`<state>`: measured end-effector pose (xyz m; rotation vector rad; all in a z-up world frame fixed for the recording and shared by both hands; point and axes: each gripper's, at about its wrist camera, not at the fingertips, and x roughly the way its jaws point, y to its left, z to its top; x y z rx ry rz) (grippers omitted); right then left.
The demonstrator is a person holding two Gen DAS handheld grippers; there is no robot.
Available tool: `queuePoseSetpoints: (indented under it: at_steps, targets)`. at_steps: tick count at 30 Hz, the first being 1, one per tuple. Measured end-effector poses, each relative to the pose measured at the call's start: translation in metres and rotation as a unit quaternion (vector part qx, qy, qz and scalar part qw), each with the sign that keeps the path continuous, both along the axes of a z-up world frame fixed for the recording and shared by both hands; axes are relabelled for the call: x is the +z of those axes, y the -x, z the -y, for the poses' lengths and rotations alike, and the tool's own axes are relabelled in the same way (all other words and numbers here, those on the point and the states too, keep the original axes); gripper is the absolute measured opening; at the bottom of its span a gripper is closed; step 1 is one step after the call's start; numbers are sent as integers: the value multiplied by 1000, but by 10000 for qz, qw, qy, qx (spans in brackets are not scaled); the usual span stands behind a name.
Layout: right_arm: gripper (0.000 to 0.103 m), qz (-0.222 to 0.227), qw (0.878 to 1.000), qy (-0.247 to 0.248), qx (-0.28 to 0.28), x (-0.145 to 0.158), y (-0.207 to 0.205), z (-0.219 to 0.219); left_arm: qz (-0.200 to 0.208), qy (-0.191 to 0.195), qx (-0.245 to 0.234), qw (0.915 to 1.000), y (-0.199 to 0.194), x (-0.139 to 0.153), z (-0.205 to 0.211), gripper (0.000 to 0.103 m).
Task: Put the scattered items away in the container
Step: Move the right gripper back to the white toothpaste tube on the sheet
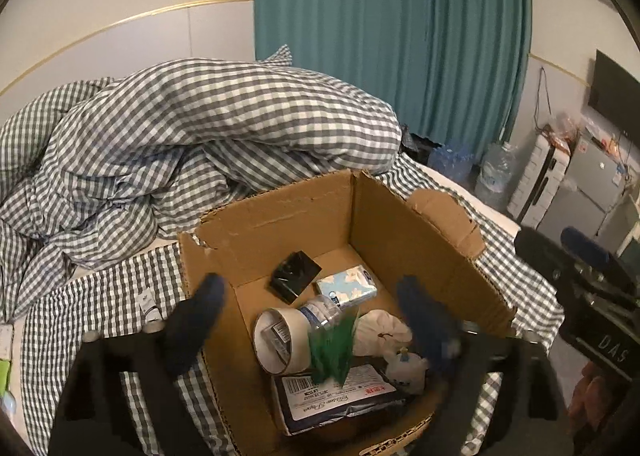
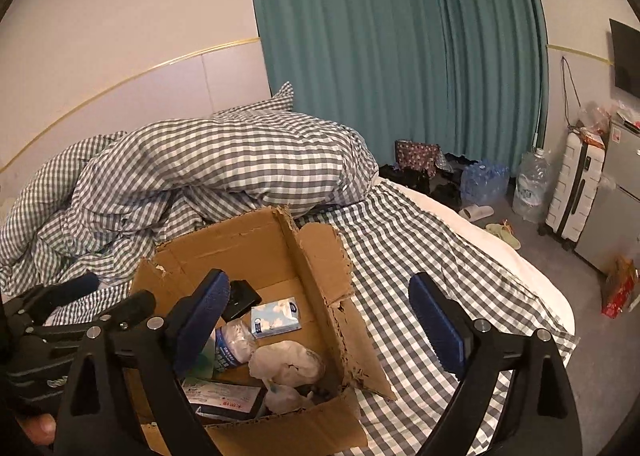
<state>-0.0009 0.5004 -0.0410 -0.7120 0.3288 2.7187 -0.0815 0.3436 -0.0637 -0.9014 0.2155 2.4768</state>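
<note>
Between the wide-open, empty left tongs (image 1: pixel 312 310), a green item (image 1: pixel 334 350) drops into the box (image 1: pixel 420 216).

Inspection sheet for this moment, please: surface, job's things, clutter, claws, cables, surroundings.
Surface: bed with checked sheet; rumpled duvet behind the box.
Job's things: open cardboard box holds a black packet, tissue pack, tape roll, clear bottle, white bag, blurred green item, labelled dark pack.
Clutter: small items at the bed's left edge, too cut off to name.
Claws: left claw open over the box, the green item loose below it; right claw open, empty.
Cables: one hangs on the wall.
Surroundings: teal curtain, water bottles, suitcase, slippers.
</note>
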Motion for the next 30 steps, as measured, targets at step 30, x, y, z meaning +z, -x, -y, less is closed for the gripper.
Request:
queuePoseSetpoints:
  at_steps: [30]
  targets:
    - [103, -555, 9927, -550, 917, 54, 24, 184, -193, -166, 1532, 9879, 8, 29, 231, 103]
